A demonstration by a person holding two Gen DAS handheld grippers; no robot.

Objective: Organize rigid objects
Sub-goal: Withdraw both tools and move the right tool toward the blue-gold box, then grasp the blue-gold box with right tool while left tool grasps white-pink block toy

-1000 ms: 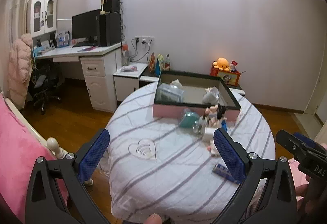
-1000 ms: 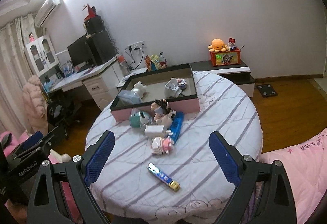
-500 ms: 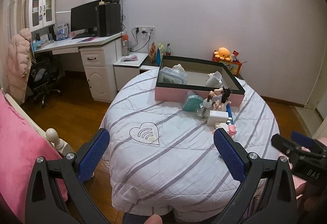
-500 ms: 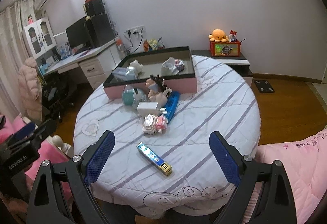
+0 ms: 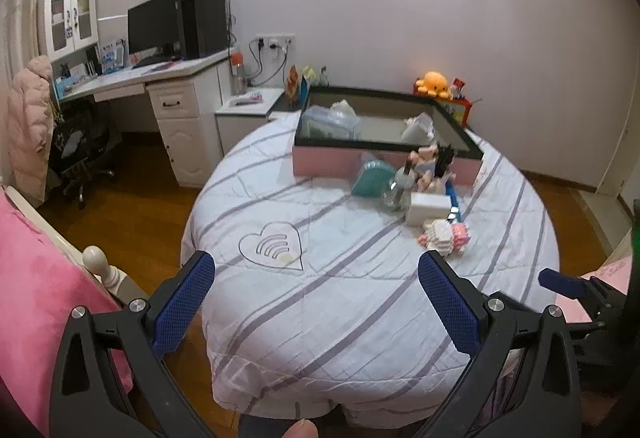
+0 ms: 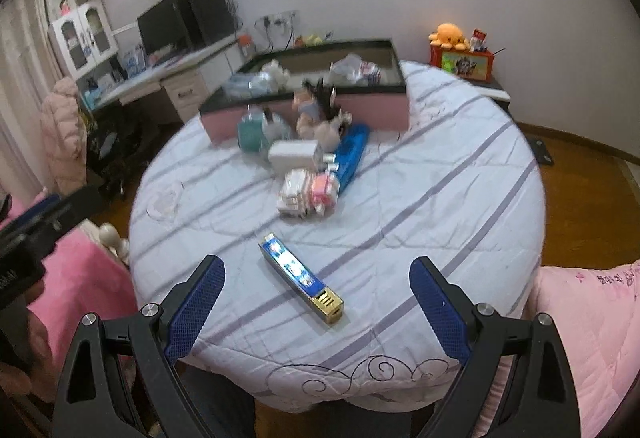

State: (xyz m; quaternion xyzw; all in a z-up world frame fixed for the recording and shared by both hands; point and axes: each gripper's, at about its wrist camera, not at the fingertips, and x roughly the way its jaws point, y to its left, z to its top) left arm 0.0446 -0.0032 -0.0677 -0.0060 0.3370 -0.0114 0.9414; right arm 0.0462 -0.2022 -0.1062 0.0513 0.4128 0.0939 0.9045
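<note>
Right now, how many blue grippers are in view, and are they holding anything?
2. The left gripper hangs open and empty at the table's near edge; the right gripper hangs open and empty above the long blue-and-gold box.

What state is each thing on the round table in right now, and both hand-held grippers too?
Left hand-held gripper: open, empty.
Right hand-held gripper: open, empty.
Pink storage box: lidless, some items already inside.
Blue and gold box: lying flat, alone, nearest the right hand-held gripper.
White adapter: on the cloth, outside the box.
Pink and white block toy: lying on the cloth, outside the box.
Teal container: outside, at the box's front wall.
</note>
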